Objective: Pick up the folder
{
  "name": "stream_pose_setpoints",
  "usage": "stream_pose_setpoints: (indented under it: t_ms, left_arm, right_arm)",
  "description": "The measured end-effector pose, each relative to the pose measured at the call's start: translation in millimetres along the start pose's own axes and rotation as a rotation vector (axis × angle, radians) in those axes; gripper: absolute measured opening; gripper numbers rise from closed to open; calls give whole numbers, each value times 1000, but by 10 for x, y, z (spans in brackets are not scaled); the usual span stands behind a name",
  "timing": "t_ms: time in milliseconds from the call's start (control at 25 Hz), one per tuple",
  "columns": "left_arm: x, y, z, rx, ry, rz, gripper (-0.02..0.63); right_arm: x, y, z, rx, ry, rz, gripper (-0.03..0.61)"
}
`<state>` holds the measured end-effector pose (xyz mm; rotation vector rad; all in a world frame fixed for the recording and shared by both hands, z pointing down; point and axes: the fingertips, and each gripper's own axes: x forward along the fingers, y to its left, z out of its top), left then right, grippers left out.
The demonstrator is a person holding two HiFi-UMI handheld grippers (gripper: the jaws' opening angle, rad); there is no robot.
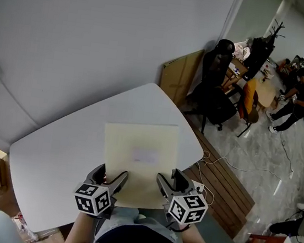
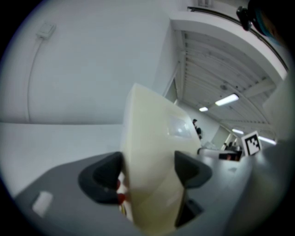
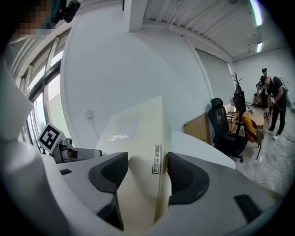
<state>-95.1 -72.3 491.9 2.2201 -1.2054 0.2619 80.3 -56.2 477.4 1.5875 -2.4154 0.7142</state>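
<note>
folder [image 1: 139, 155] in left gripper [image 1: 111, 176], right gripper [image 1: 171, 180]; black chair [image 1: 215, 93] beyond table [image 1: 59, 150]

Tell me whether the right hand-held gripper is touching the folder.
Touching. In the right gripper view, the right hand-held gripper has both jaws pressed against opposite faces of the folder, no gap.

No readable text; maybe tiny print on a tag [image 3: 156, 159] on the folder [image 3: 133, 138].

I'm in an office: black swivel chair [image 1: 217, 71], wooden desk [image 1: 266, 94] with people [image 1: 302, 96] working, strip lights [image 2: 226, 99] overhead.
</note>
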Motion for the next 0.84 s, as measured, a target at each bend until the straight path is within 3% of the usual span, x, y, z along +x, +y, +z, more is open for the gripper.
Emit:
stream_pose_setpoints:
  t_ms: [840]
  left_arm:
    - [-364, -164, -131, -19, -51, 38, 357]
  right_arm:
    - [-288, 187, -32, -44, -16, 46, 273]
